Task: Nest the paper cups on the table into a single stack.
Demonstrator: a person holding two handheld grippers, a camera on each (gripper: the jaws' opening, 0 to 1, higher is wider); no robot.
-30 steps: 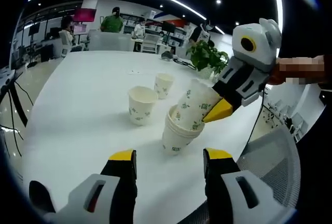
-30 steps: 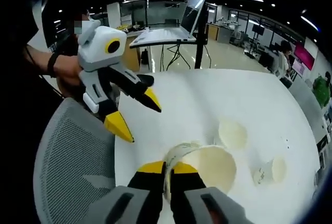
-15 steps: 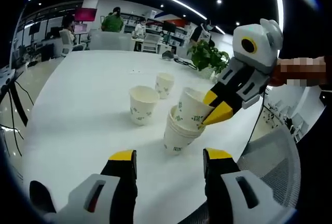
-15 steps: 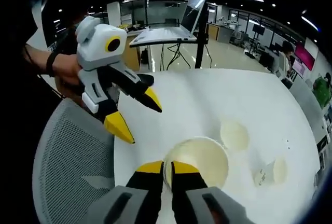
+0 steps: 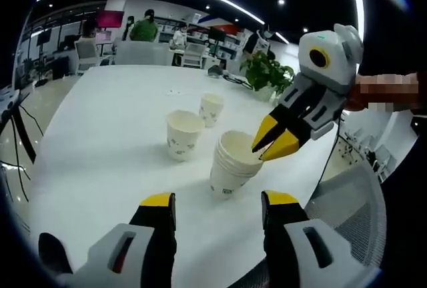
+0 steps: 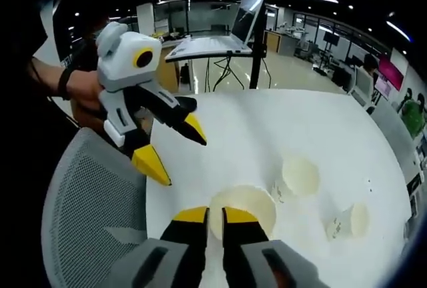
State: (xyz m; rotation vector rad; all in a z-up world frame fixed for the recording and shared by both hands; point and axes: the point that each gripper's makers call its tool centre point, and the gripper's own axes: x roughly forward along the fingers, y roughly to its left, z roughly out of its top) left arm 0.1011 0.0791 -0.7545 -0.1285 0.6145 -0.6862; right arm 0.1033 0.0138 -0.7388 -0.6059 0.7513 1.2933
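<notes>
Nested cup stack (image 5: 231, 168), two single cups (image 5: 182, 134) apparently empty, right claw (image 5: 272, 139) above rim.

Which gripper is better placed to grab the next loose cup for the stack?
Left, probably. The left gripper is open and empty, facing the nearest loose cup. The right gripper sits at the stack's rim.

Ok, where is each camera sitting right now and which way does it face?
Left gripper view: rides the left gripper, jaws wide apart, facing across the white table at the cup stack, two loose cups and the right gripper.
Right gripper view: rides the right gripper, looking steeply down over the stack's rim; a hand holds the left gripper.
Shared: stack, loose cups, table, mesh chair.
</notes>
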